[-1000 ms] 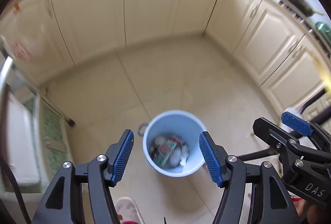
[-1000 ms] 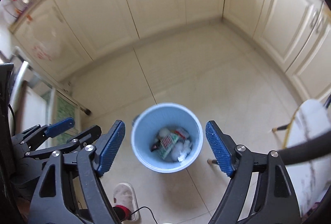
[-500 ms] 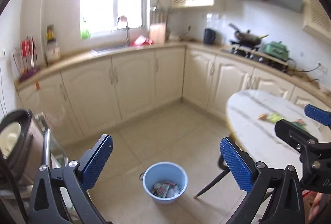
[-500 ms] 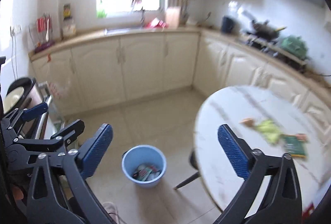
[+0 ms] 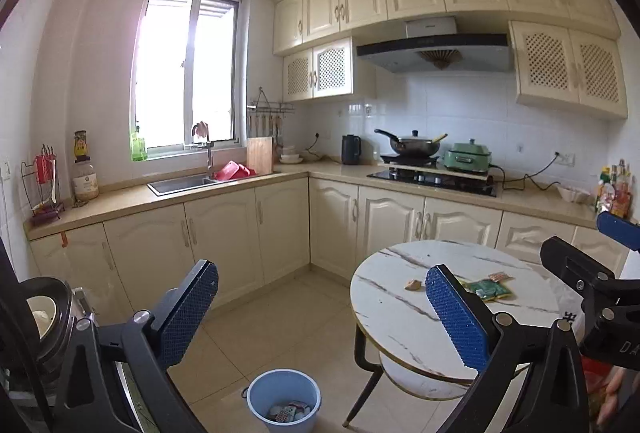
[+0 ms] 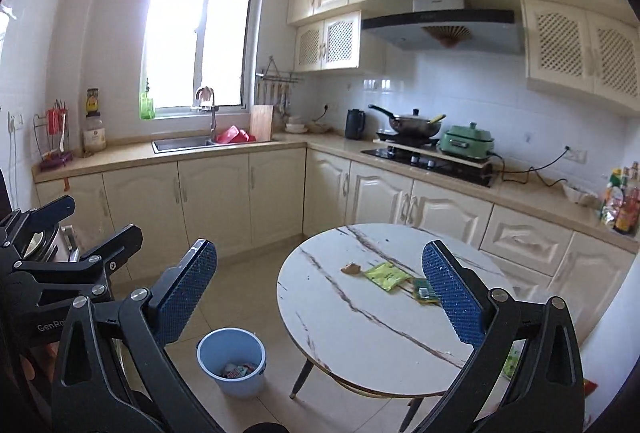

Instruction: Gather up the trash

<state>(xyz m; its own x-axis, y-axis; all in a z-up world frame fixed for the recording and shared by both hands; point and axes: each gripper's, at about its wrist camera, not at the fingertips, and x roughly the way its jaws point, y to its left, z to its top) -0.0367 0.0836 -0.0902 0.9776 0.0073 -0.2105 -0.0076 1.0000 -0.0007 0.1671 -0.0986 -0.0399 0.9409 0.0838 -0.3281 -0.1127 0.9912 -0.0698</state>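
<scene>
Both tools are up and looking across the kitchen, and neither carries anything: the left hand-held gripper [image 5: 320,317] and the right hand-held gripper [image 6: 320,297] each stand with jaws spread wide and nothing between them. The trash left to collect lies on the round marble worktop [image 6: 360,329]: a brown scrap [image 6: 351,268], a yellow-green wrapper [image 6: 387,275] and a green packet [image 6: 424,291], strung in a line running away to the right. That puts them ahead and right of both tools, so I'd judge the right one nearer. The blue bucket [image 6: 232,365] sits on the floor, low left of the worktop.
</scene>
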